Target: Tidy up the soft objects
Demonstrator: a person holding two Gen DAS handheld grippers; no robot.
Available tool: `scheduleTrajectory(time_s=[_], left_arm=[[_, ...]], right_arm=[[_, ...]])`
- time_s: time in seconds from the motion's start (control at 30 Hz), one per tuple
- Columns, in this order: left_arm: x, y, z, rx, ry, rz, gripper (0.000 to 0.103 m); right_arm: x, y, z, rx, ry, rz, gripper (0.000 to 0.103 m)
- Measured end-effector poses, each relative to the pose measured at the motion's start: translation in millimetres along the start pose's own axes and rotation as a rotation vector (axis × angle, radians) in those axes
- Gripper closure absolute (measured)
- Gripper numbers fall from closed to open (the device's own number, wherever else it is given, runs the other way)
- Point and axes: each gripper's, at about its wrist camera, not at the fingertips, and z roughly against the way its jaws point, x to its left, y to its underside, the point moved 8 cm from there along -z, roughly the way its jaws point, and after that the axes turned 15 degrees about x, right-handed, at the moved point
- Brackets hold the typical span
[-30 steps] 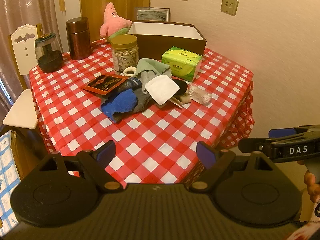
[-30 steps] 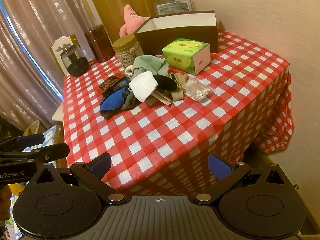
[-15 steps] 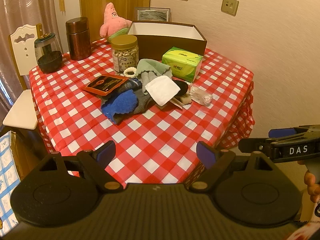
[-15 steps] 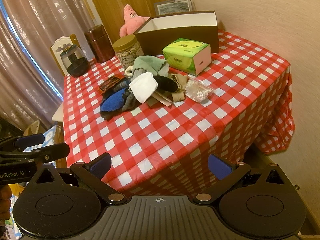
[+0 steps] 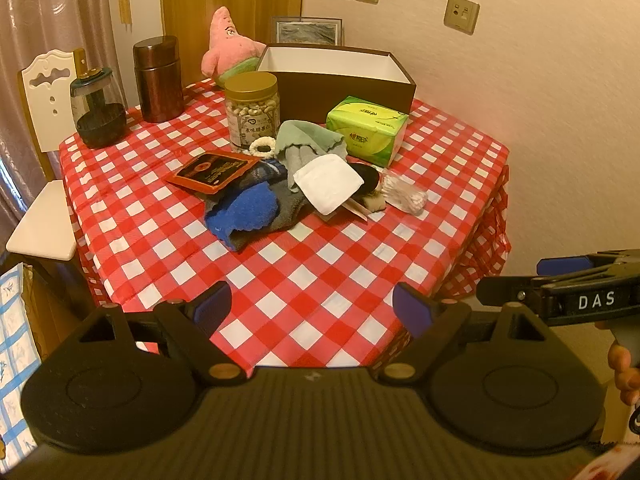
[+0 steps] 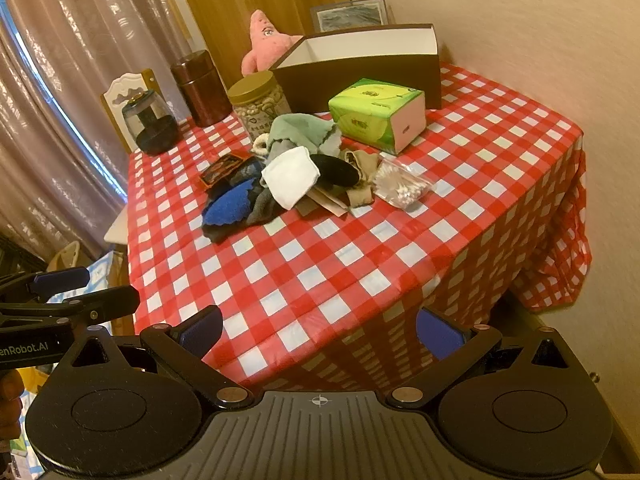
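Note:
A heap of soft things lies mid-table: a blue cloth on grey fabric, a white cloth, a pale green cloth and a black soft piece. Behind them stands an open brown box with a white inside. A pink starfish plush sits at the back. My left gripper is open over the table's near edge, holding nothing. My right gripper is open near the table's front corner, also holding nothing.
A red-and-white checked tablecloth covers the table. On it stand a green tissue pack, a gold-lidded jar, a brown canister, a dark glass pot, a red-black packet and a bag of cotton swabs. A white chair stands left.
Both views have shifted only slightly; the table sits a touch nearer. Nothing on the table has moved and both grippers stay open.

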Motion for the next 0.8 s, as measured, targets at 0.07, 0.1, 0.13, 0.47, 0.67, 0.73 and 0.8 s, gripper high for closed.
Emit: scheduleTrajectory(time_s=[0.07,0.1,0.13,0.47,0.67,0.73,0.8], left_arm=[[0.0,0.0,0.1,0.0,0.0,0.0,0.016],[0.0,0.0,0.1,0.0,0.0,0.0,0.016],[0.0,0.0,0.0,-0.001,0.0,0.0,0.016],[0.1,0.0,0.1,-0.001,0.0,0.0,0.016],[0.1,0.0,0.0,-0.001,0.0,0.001,0.016],[0.1,0.0,0.1,-0.002,0.0,0.0,0.016],[0.1,0.0,0.0,-0.002,0.0,0.0,0.016]], right_arm=[[0.3,-0.2,-0.2,0.0,0.0,0.0,0.0],[0.4,-0.4,-0.5,0.0,0.0,0.0,0.0],[0.6,-0.4,-0.5,0.0,0.0,0.0,0.0],[2.1,-1.4,-1.8,-0.001,0.0,0.001,0.0],[2.9,-2.0,-1.9,-0.002,0.0,0.0,0.0],[3.3,-2.3,-2.0,-0.002,0.0,0.0,0.0],[3.7,-2.6,-2.2,-0.002,0.0,0.001,0.0]])
